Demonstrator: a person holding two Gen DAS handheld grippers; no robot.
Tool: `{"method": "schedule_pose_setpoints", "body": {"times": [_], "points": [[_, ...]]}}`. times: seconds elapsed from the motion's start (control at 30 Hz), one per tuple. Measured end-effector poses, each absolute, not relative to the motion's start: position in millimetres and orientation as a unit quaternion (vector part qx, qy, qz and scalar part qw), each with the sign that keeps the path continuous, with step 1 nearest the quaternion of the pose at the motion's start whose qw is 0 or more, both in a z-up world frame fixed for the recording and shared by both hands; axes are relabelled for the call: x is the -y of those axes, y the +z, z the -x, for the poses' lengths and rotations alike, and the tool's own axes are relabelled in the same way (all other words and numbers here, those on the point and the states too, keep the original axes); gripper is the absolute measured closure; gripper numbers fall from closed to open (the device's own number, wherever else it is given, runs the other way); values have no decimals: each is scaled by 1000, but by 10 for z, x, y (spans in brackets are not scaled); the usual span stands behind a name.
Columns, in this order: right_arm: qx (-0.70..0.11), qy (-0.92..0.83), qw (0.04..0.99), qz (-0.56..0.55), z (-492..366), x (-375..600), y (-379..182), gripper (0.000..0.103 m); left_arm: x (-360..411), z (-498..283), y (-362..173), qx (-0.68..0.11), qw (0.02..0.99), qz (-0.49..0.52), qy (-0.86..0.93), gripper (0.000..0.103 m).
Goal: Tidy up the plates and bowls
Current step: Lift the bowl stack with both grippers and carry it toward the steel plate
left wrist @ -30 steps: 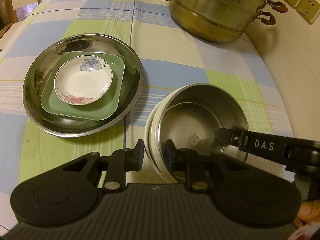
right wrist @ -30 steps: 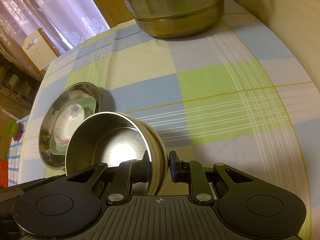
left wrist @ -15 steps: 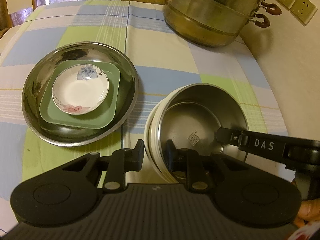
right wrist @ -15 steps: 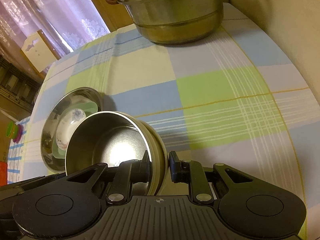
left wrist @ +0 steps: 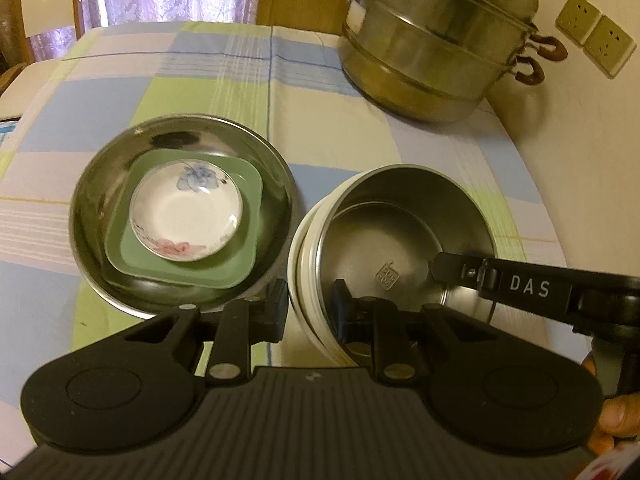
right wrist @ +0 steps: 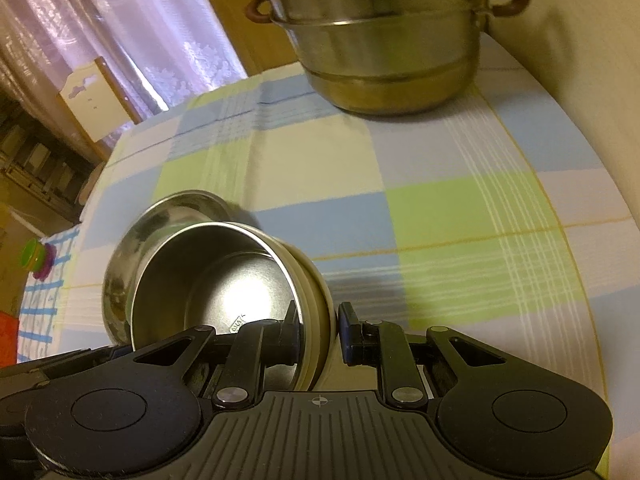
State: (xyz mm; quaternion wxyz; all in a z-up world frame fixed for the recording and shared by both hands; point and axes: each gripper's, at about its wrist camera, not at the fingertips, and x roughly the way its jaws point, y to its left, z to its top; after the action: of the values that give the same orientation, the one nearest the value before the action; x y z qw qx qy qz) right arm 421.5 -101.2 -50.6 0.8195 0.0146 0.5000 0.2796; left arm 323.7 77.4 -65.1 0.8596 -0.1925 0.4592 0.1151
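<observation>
A steel bowl (left wrist: 400,240) with a cream outer shell hangs a little above the checked tablecloth (left wrist: 320,128), held from two sides. My left gripper (left wrist: 310,312) is shut on its near left rim, one pad inside and one outside. My right gripper (right wrist: 320,328) is shut on the opposite rim of the bowl (right wrist: 224,288); one of its fingers (left wrist: 452,266) reaches inside in the left wrist view. Left of the bowl sits a wide steel plate (left wrist: 100,200) holding a green square plate (left wrist: 240,256) and a white floral dish (left wrist: 184,216).
A tall steel steamer pot (left wrist: 432,52) with brown handles stands at the table's far right, close to a wall with sockets (left wrist: 592,36). Curtains (right wrist: 160,32) and a chair back (right wrist: 96,100) lie beyond the far edge. A person's fingers (left wrist: 612,420) show at the lower right.
Both grippers have risen with the bowl still clamped between them. The table, the plate stack and the steamer pot now look farther below and more of the pot is in view.
</observation>
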Motion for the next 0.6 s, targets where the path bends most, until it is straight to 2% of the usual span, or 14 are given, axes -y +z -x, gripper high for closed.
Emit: {"method": "schedule_pose_setpoints", "body": {"times": [0.6], "points": [[-487, 338, 805, 8, -4318, 160, -350, 84, -1465, -3109, -441, -430, 863, 204, 168, 83]]}}
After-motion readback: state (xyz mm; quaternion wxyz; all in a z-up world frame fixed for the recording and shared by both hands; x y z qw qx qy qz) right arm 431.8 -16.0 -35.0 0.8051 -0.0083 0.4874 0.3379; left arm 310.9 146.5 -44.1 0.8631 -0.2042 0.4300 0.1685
